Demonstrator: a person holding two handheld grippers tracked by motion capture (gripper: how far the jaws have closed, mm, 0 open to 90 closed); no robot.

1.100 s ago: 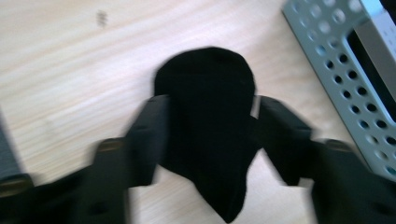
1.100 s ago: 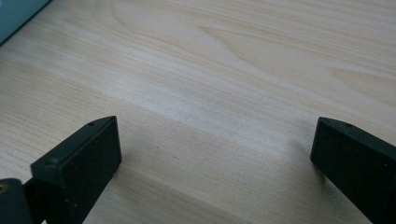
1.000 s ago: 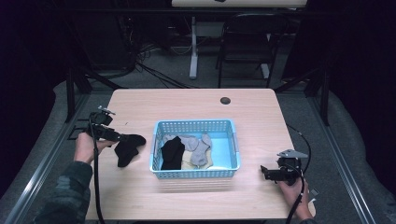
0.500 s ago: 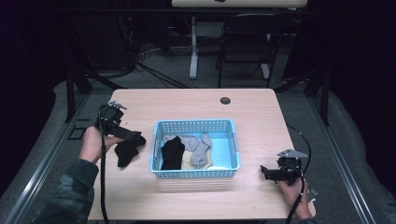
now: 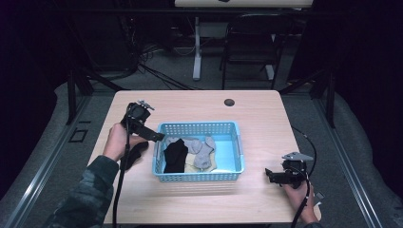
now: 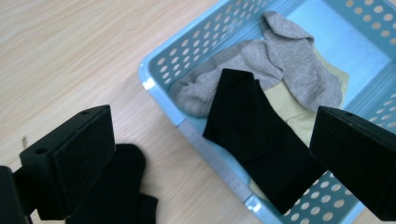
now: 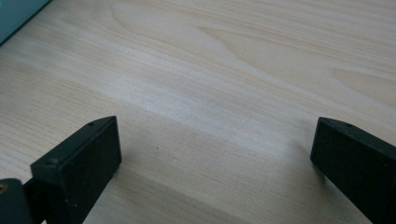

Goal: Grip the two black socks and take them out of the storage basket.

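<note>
A light blue basket (image 5: 237, 142) sits mid-table and holds a black sock (image 5: 175, 154), grey socks (image 5: 203, 148) and a pale yellow sock (image 5: 190, 162). My left gripper (image 5: 158, 137) hovers open over the basket's left rim, with nothing between its jaws. In the left gripper view, the left gripper (image 6: 215, 140) looks down on the black sock (image 6: 254, 140), the grey socks (image 6: 280, 70) and the basket rim (image 6: 159, 91). Another black sock (image 5: 134, 154) lies on the table left of the basket, seen also as the table sock (image 6: 116, 186). My right gripper (image 5: 269, 175) stands open and empty near the front right.
The right gripper (image 7: 215, 144) faces bare wood, with a basket corner (image 7: 14, 11) at the top left. A dark round hole (image 5: 229, 102) marks the table's far edge. Cables trail from both grippers. Chairs and stands are beyond the table.
My left gripper has moved right, from the table's left side to the basket's left rim. The black sock on the table has stayed put. The right gripper has not moved.
</note>
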